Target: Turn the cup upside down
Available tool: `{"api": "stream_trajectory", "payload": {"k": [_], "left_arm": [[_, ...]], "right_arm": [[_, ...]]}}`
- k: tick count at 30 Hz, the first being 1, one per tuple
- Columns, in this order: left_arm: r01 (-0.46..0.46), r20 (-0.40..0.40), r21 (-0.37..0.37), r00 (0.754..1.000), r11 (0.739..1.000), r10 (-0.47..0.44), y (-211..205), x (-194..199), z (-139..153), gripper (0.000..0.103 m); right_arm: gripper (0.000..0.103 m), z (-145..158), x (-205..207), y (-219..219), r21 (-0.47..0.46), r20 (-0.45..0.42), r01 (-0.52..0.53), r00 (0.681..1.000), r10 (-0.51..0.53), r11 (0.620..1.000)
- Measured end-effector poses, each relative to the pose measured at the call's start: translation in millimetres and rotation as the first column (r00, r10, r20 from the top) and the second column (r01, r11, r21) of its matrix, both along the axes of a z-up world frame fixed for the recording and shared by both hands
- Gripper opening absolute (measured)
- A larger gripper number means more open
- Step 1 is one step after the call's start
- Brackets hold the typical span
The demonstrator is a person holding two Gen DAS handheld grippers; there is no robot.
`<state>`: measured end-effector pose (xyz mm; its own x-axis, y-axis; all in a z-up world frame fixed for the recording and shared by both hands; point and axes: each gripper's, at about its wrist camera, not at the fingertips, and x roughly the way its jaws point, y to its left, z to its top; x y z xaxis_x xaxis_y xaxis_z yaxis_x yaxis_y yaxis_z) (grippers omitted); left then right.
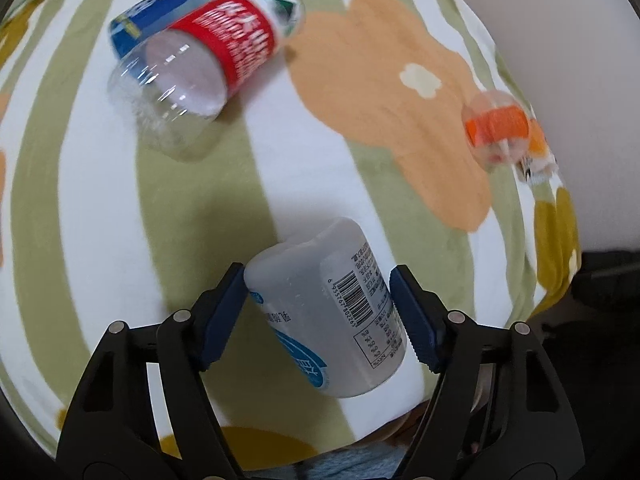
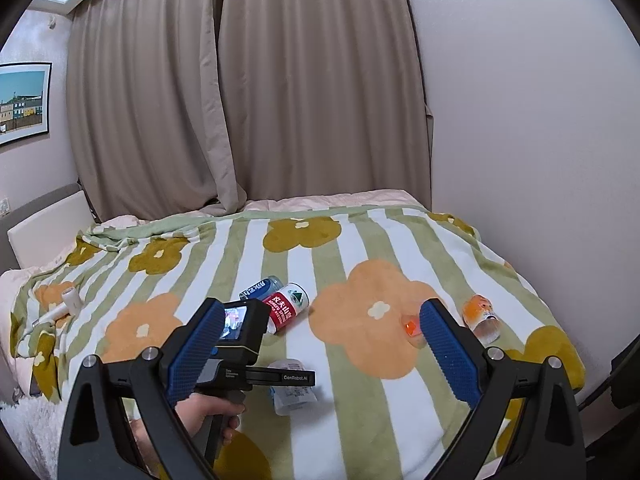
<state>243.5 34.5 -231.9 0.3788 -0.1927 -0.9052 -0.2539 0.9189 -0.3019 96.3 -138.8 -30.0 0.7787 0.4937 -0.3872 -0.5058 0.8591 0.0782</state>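
A cloudy white cup cut from a plastic bottle (image 1: 332, 312), with a barcode label, sits tilted between the blue pads of my left gripper (image 1: 318, 304). Both pads touch its sides, so the gripper is shut on it, just above the striped blanket (image 1: 260, 184). In the right wrist view the same cup (image 2: 292, 394) shows below the left gripper's body (image 2: 256, 364), held by a hand. My right gripper (image 2: 320, 344) is open and empty, raised above the bed, well back from the cup.
A clear cup with a red label (image 1: 208, 64) and a blue-labelled one (image 1: 160, 12) lie on their sides farther out. Two orange-labelled cups (image 1: 500, 128) lie near the bed's right edge by the wall. A white object (image 2: 68, 300) lies at far left.
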Motion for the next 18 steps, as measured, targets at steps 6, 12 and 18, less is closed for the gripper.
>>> {"api": "stream_trajectory", "payload": {"k": [6, 12, 18], "left_arm": [[0.266, -0.086, 0.152, 0.963, 0.952, -0.255, -10, 11, 18, 0.070], [0.565, -0.210, 0.257, 0.825, 0.784, -0.525, -32, 15, 24, 0.070], [0.704, -0.284, 0.314, 0.710, 0.638, -0.644, -56, 15, 4, 0.070]], "right_arm": [[0.098, 6, 0, -6, 0.027, 0.015, 0.004, 1.000, -0.005, 1.000], [0.098, 5, 2, -4, 0.038, 0.019, -0.008, 1.000, 0.007, 0.999], [0.098, 3, 2, 3, 0.017, 0.025, -0.016, 1.000, 0.015, 1.000]]}}
